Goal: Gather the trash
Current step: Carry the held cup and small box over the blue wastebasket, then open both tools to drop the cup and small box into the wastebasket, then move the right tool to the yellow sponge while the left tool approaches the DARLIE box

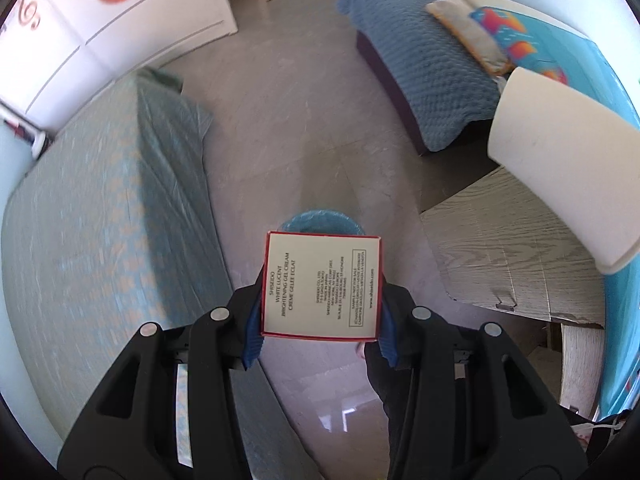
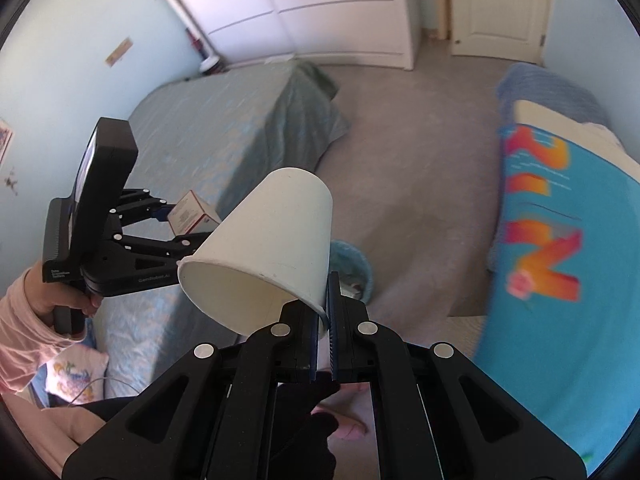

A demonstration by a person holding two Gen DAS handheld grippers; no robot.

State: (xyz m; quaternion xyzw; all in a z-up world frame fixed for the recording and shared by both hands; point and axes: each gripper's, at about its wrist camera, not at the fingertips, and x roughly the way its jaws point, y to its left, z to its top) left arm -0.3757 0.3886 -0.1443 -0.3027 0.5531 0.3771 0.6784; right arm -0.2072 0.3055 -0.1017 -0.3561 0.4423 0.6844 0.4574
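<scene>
Left hand-held gripper [image 1: 320, 300]: jaws part-open, blue pads clamped on the sides of a small red-edged carton [image 1: 322, 286], held above the floor. Printed face reads "SHISEIDO / WHITE LUCENT / BRIGHTENING GEL CREAM / CRÈME GELÉE ÉCLAT"; the smaller print is partly legible, including "www.shiseido.com".

Right hand-held gripper [image 2: 325, 312]: jaws nearly closed, pinching the rim of a white paper cup [image 2: 264, 248], tilted with its mouth toward the camera.

Blue-lined bin [image 2: 352, 268] sits on the floor just beyond both, beside the bed [image 1: 100, 200].

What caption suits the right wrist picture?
Right gripper pinching a white paper cup's rim above a blue-lined bin.
</scene>
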